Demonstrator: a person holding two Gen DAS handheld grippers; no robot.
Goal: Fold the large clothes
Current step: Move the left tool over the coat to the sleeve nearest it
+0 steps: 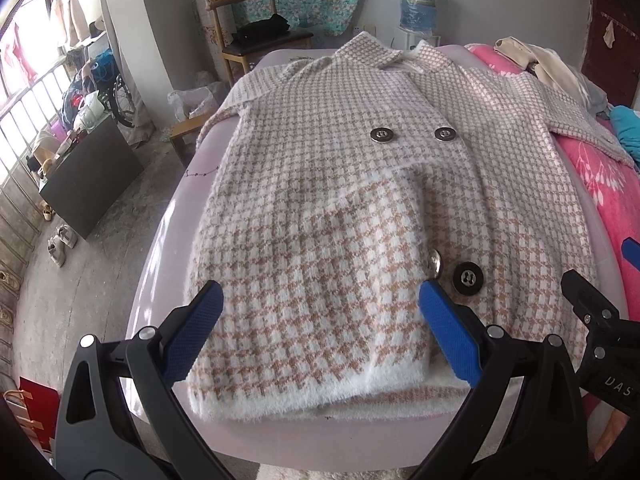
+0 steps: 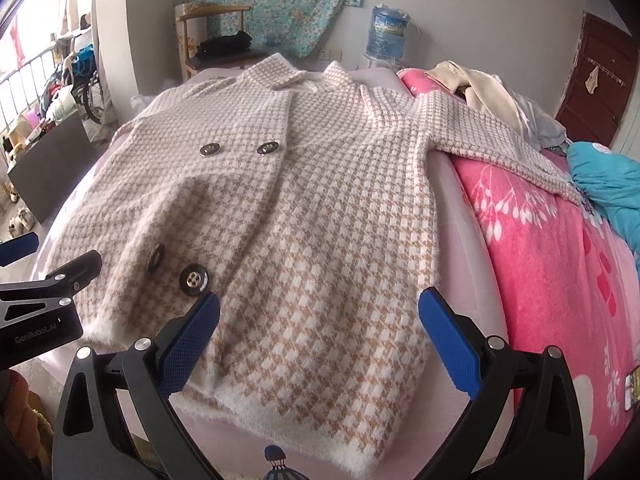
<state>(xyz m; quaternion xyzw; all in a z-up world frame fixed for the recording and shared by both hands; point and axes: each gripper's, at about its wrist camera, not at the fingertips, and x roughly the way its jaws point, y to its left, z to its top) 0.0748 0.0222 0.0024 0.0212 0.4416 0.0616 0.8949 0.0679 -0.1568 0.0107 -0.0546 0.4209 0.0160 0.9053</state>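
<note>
1. The coat lies flat and face up on the bed, collar at the far end, hem at the near edge just in front of me.
2. My left hand-held gripper hovers over the hem's left half, fingers spread wide, holding nothing.
3. My right hand-held gripper hovers over the hem's right half, also spread wide and holding nothing.
4. The two hand-held grippers are close side by side; each shows at the edge of the other's view.
5. Four buttons mark the front: two upper ones mid-chest, two lower ones near the hem.
6. The right sleeve stretches out over a pink blanket.
7. A chair stands past the bed's far end, and a water jug sits by the wall.
</note>
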